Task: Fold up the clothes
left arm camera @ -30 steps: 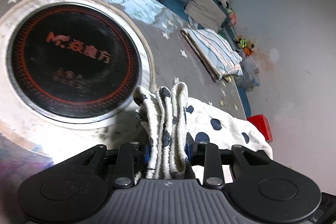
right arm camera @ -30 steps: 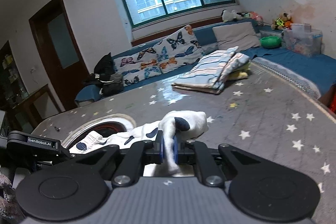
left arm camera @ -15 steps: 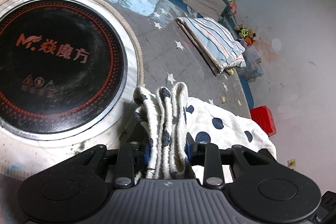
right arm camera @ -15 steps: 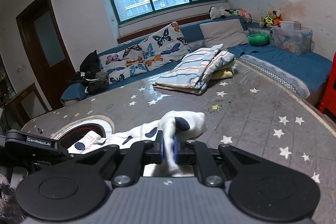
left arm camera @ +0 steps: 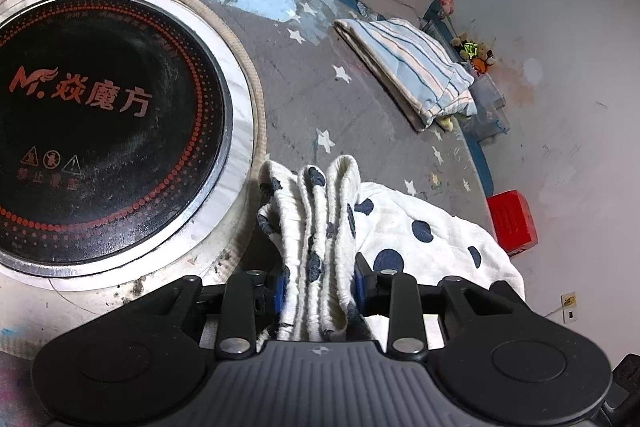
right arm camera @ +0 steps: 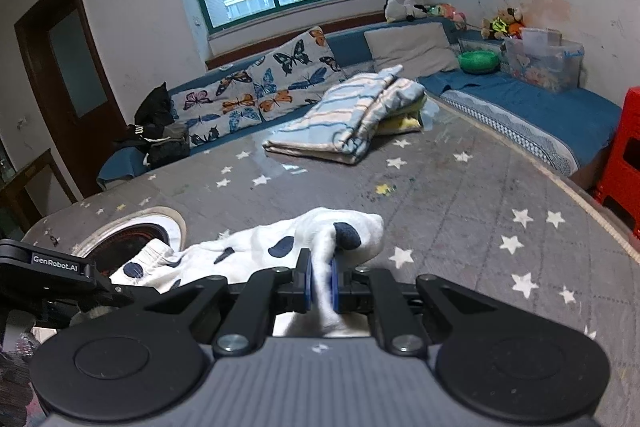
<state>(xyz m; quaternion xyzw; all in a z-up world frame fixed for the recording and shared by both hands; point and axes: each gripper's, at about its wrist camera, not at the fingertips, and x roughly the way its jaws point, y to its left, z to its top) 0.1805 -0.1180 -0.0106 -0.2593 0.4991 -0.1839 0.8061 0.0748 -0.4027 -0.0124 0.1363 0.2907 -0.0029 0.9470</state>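
A white garment with dark blue dots (left arm camera: 416, 239) hangs between both grippers above the grey star-patterned table. My left gripper (left arm camera: 318, 287) is shut on a thick bunch of its folded layers, which stick up between the jaws. My right gripper (right arm camera: 320, 283) is shut on another edge of the same garment (right arm camera: 280, 247), which stretches left toward the left gripper's body (right arm camera: 52, 263). The cloth below both grippers is hidden.
A round black induction cooktop (left arm camera: 92, 123) is set into the table at left. A folded striped blanket (right arm camera: 352, 119) lies farther back. A bench with butterfly cushions (right arm camera: 256, 91) runs behind the table. A red stool (right arm camera: 620, 163) stands past the right edge.
Both grippers keep their hold on the garment. The left view has shifted over the table, with the cooktop sliding left and back. The right view has drifted a little closer to the blanket.
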